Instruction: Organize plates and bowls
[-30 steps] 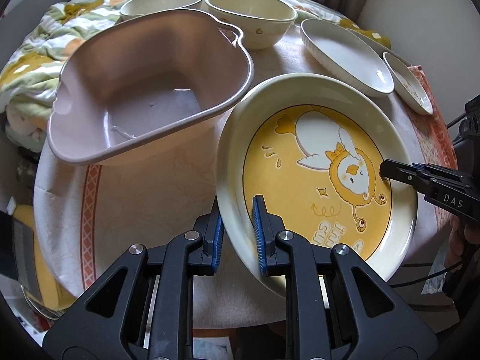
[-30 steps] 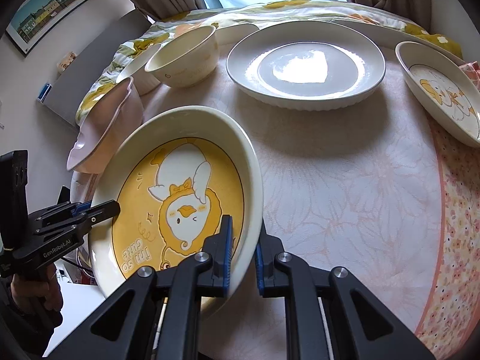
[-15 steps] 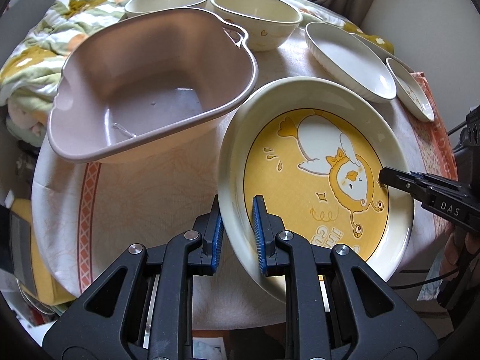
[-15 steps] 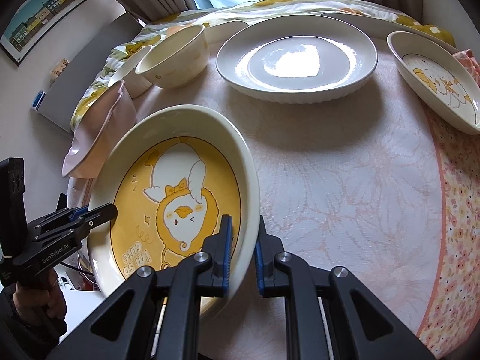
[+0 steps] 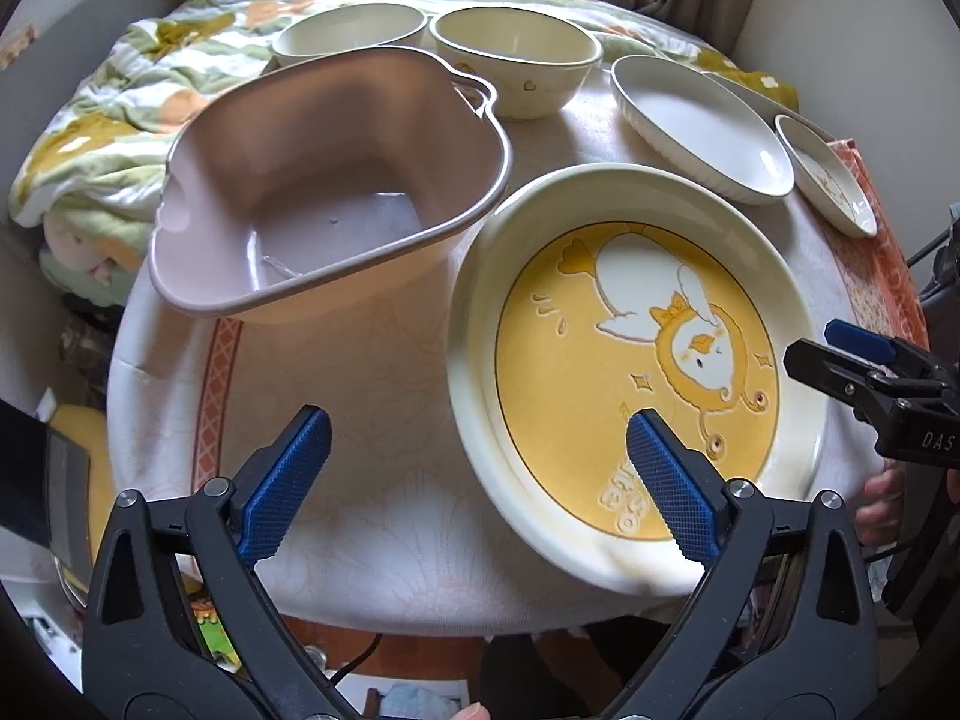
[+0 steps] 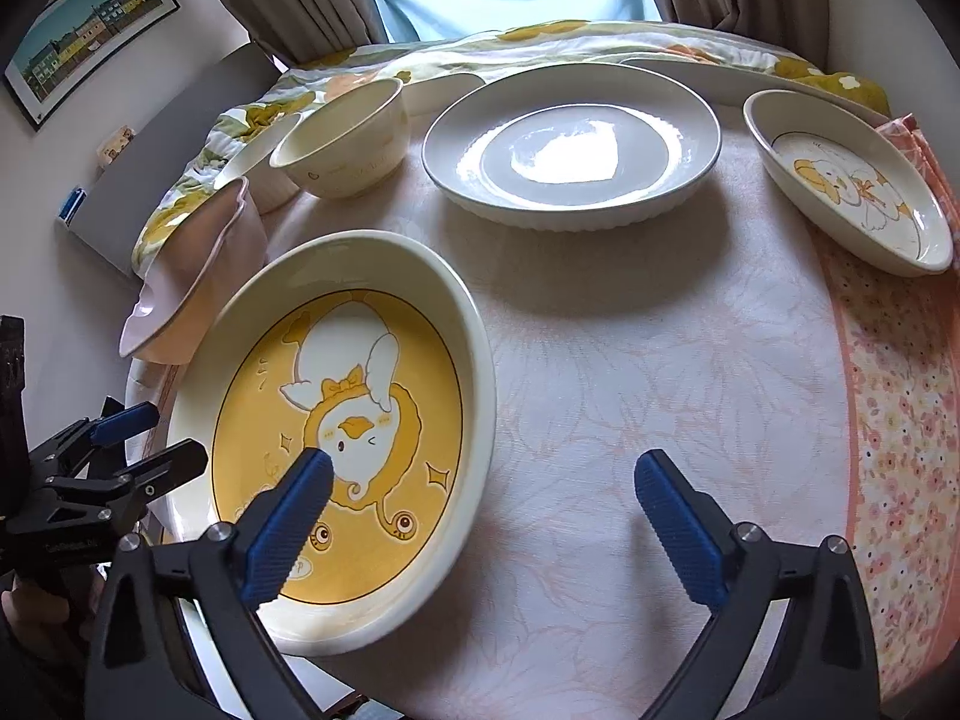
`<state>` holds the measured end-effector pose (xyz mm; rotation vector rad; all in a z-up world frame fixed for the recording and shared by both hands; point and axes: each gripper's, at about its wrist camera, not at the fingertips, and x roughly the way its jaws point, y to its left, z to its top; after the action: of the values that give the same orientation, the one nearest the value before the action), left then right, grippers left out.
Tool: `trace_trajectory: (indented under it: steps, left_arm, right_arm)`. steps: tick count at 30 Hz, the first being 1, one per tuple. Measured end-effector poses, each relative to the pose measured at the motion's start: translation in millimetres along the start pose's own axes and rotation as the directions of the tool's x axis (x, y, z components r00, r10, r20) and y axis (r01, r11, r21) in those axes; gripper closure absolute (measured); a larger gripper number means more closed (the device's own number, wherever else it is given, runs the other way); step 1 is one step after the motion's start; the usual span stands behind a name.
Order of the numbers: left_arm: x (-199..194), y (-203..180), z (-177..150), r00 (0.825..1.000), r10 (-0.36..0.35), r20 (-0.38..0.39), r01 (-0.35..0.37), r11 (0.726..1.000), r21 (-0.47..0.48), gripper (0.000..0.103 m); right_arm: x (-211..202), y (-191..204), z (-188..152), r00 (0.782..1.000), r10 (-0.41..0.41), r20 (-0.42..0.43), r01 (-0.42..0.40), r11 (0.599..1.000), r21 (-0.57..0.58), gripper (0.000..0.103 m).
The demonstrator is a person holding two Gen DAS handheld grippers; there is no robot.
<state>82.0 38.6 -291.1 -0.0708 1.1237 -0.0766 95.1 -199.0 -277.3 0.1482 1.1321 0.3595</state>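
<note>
A large cream plate with a yellow duck picture (image 5: 630, 360) lies on the table near its front edge; it also shows in the right wrist view (image 6: 336, 420). My left gripper (image 5: 474, 468) is open, its jaws astride the plate's left rim without touching it. My right gripper (image 6: 480, 498) is open, astride the plate's right rim. A pink plastic basin (image 5: 324, 192) stands left of the plate. Two cream bowls (image 5: 516, 54) (image 5: 351, 33), a white plate (image 6: 570, 144) and a small duck plate (image 6: 846, 180) stand farther back.
The round table (image 6: 660, 390) carries a pale floral cloth with an orange patterned strip (image 6: 900, 420) at the right. A yellow-green blanket (image 5: 120, 120) lies behind the table. The table's front edge is close under both grippers.
Both grippers have opened and let go of the large duck plate, which now rests on the table. Both grippers have also drawn back a little.
</note>
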Motion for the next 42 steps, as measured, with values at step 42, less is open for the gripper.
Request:
trace_trajectory:
  steps: [42]
  left_arm:
    - [99.8,-117.2,169.8,0.980,-0.186,-0.068,0.139,0.891,-0.433,0.024]
  right_arm:
    - [59.8,-125.3,239.3,0.927,0.160,-0.339,-0.300,0.859,-0.415,0.041]
